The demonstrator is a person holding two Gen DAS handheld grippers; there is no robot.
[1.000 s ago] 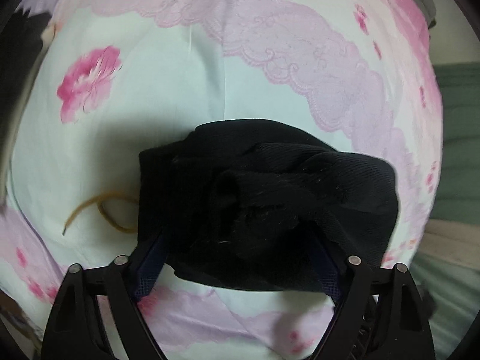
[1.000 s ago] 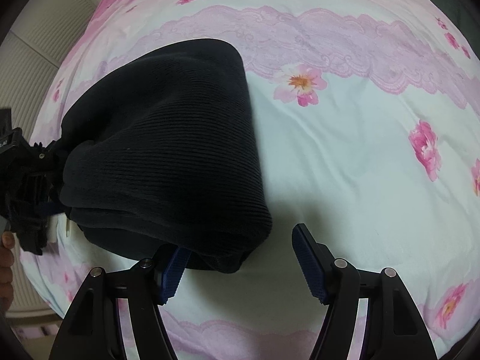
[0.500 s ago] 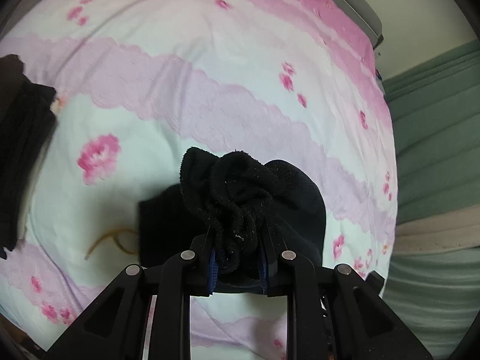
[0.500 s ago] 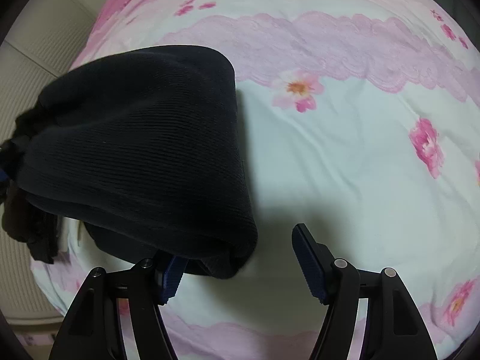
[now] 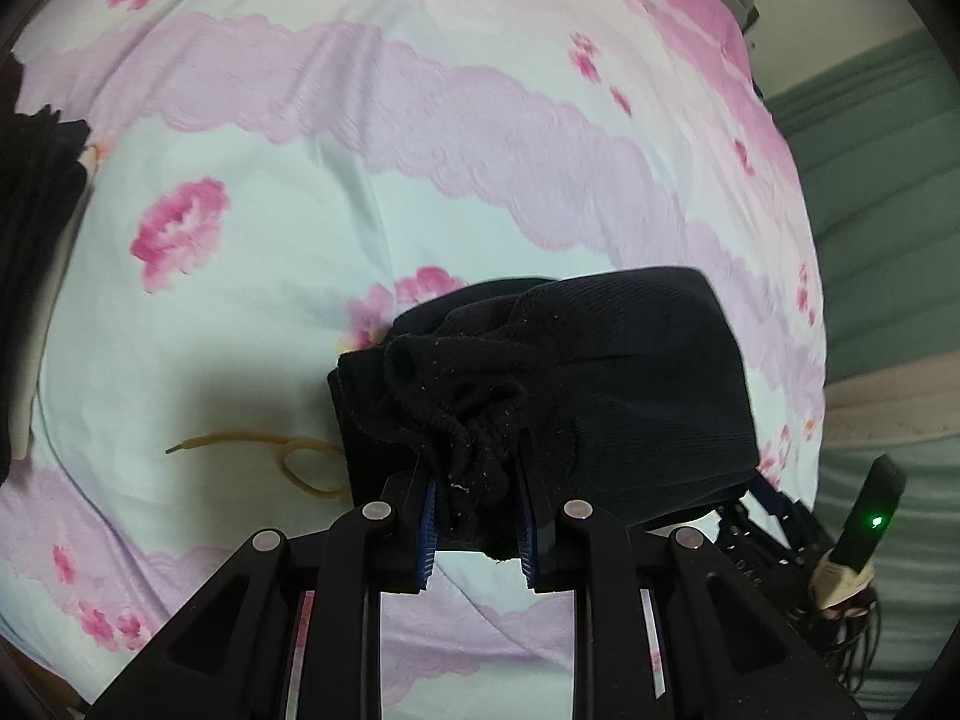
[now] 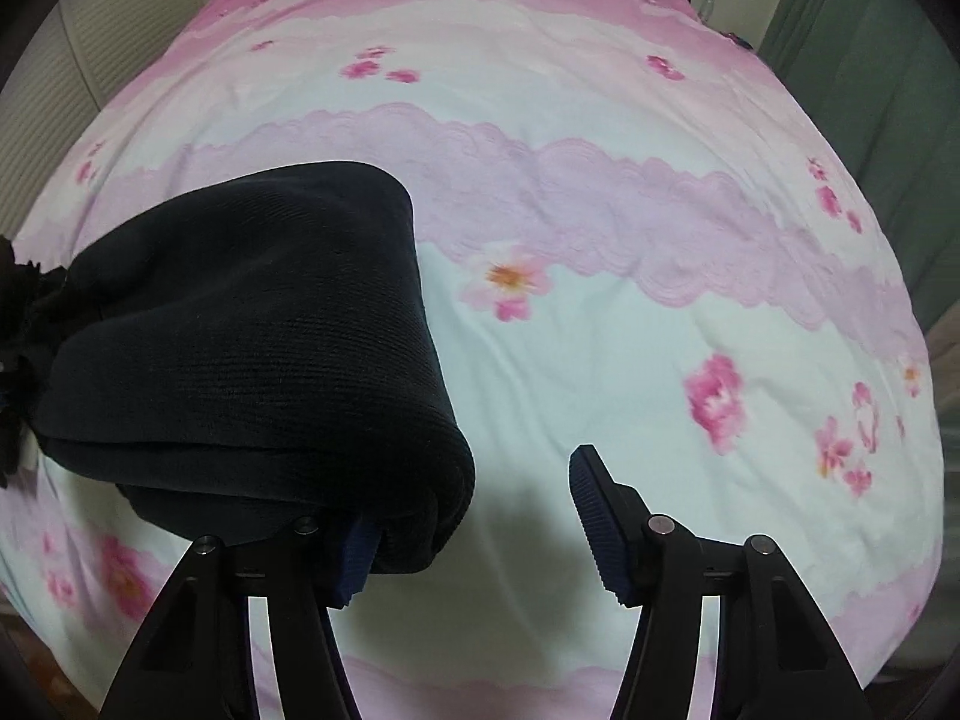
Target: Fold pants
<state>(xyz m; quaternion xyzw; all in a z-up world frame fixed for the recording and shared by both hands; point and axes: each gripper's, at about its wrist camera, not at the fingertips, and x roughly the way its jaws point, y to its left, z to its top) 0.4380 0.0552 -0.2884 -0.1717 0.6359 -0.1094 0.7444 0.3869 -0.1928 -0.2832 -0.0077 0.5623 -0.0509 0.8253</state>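
Observation:
The black pants (image 5: 600, 384) are a folded bundle held above the floral bed sheet (image 5: 360, 192). My left gripper (image 5: 477, 516) is shut on a bunched end of the pants. In the right wrist view the bundle (image 6: 252, 360) hangs at the left and drapes over my right gripper's left finger (image 6: 354, 558). My right gripper (image 6: 480, 516) is open, its right finger (image 6: 600, 516) bare. The right gripper also shows at the lower right of the left wrist view (image 5: 762, 516).
A tan rubber band (image 5: 288, 456) lies on the sheet left of the bundle. Another dark garment (image 5: 30, 252) lies at the left edge. Green curtains (image 5: 888, 228) hang at the right, past the bed's edge. A white slatted wall (image 6: 72, 60) is at the left.
My left gripper closed on the bunched end of the pants and lifted it. The bundle rose off the sheet and shifted right in the left view. My right gripper stayed open.

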